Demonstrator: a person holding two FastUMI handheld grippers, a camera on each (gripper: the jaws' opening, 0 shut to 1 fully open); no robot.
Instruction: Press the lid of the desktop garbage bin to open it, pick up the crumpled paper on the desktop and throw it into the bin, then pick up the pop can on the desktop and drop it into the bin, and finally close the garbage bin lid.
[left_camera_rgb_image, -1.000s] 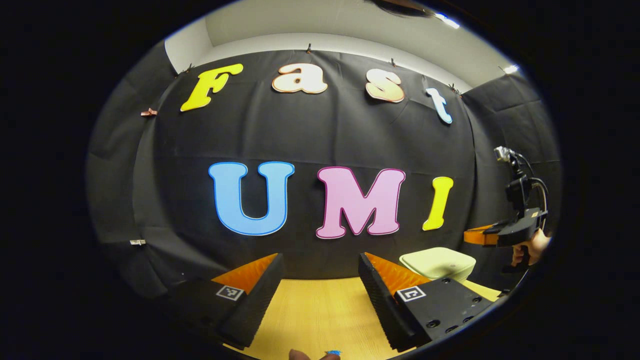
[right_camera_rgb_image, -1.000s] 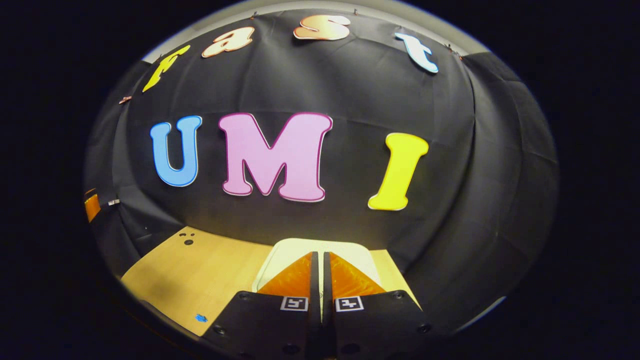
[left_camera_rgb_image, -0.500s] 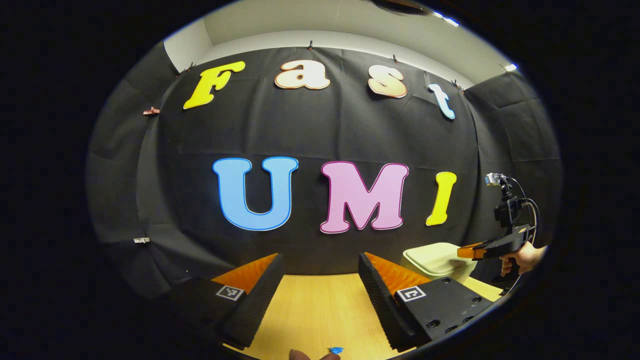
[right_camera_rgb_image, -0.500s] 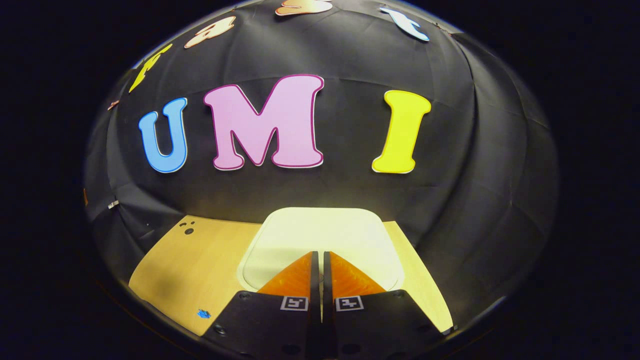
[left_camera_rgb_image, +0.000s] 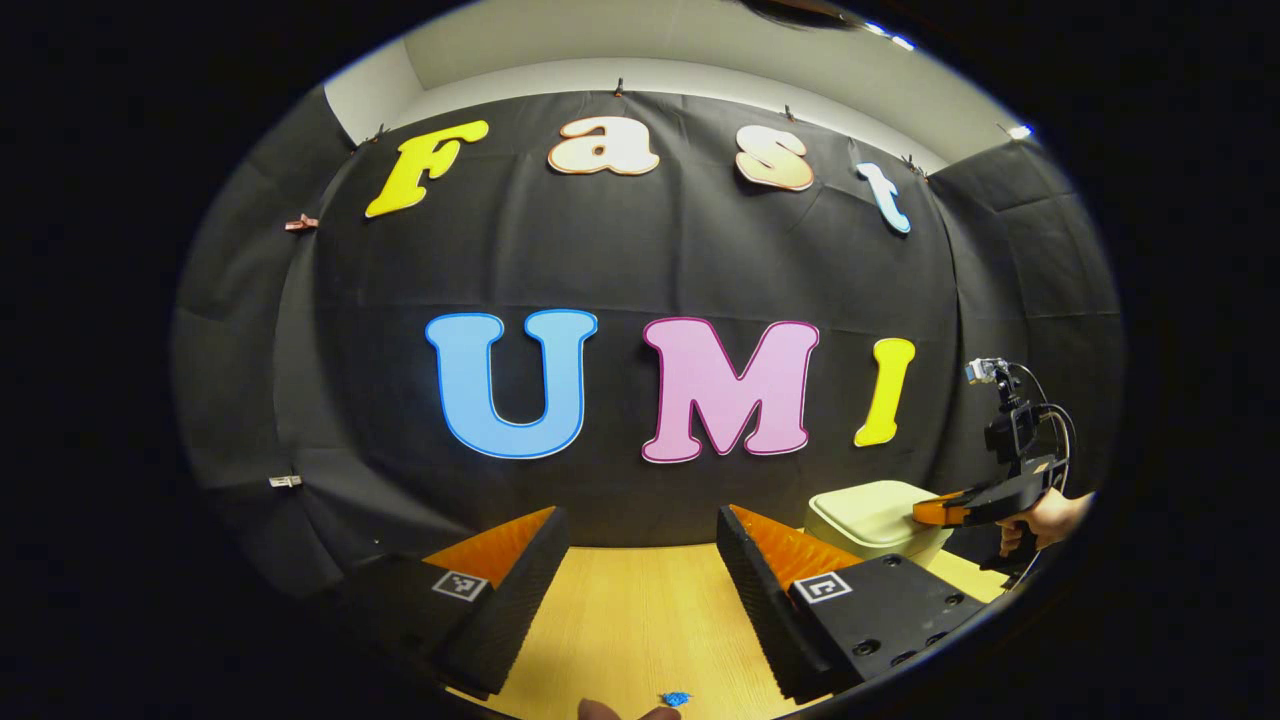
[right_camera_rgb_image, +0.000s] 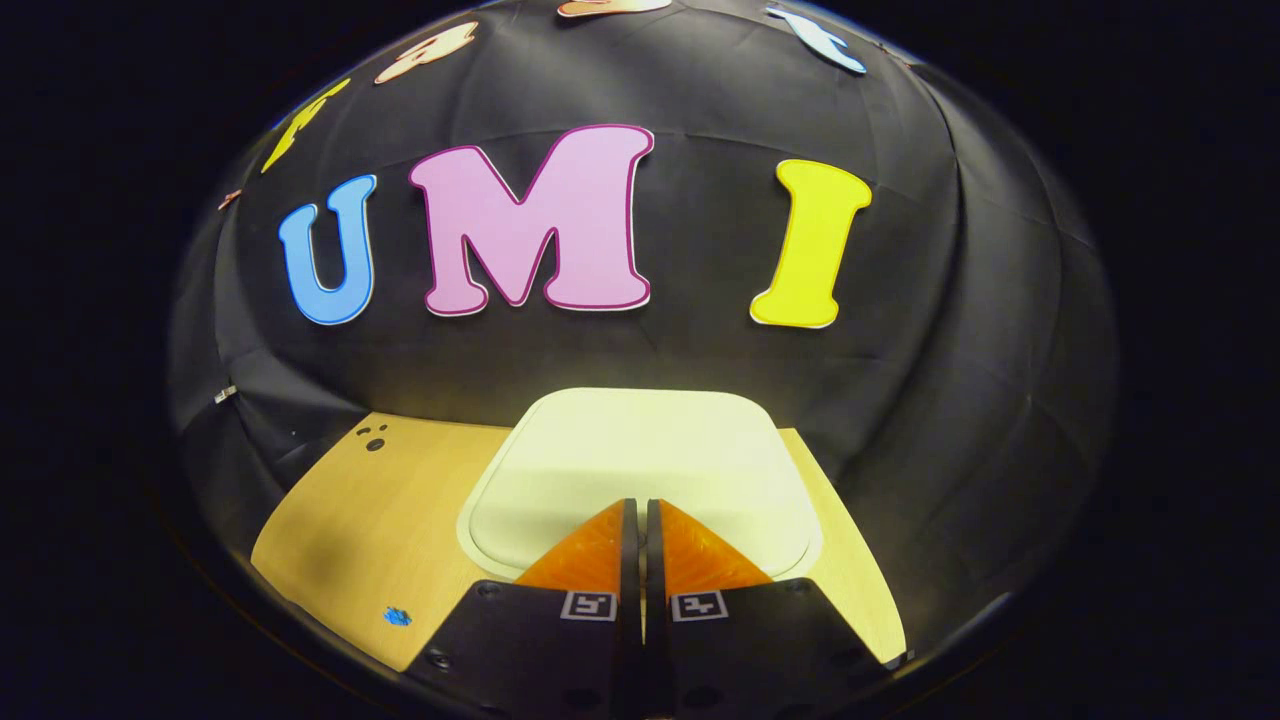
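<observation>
My right gripper (right_camera_rgb_image: 637, 505), fingers together, sits at the lid (right_camera_rgb_image: 640, 470), lower centre; stiff and smooth, so I press its front edge. My left gripper (left_camera_rgb_image: 640, 540) hangs wide.

bin lid (right_camera_rgb_image: 640, 460): smooth matt plastic | table (right_camera_rgb_image: 380, 520): pale wood grain

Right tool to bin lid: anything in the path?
Nothing visible. The right tool, shut, sits directly over the bin lid, which is closed with a bare top. The left tool is open, off to the side.
</observation>
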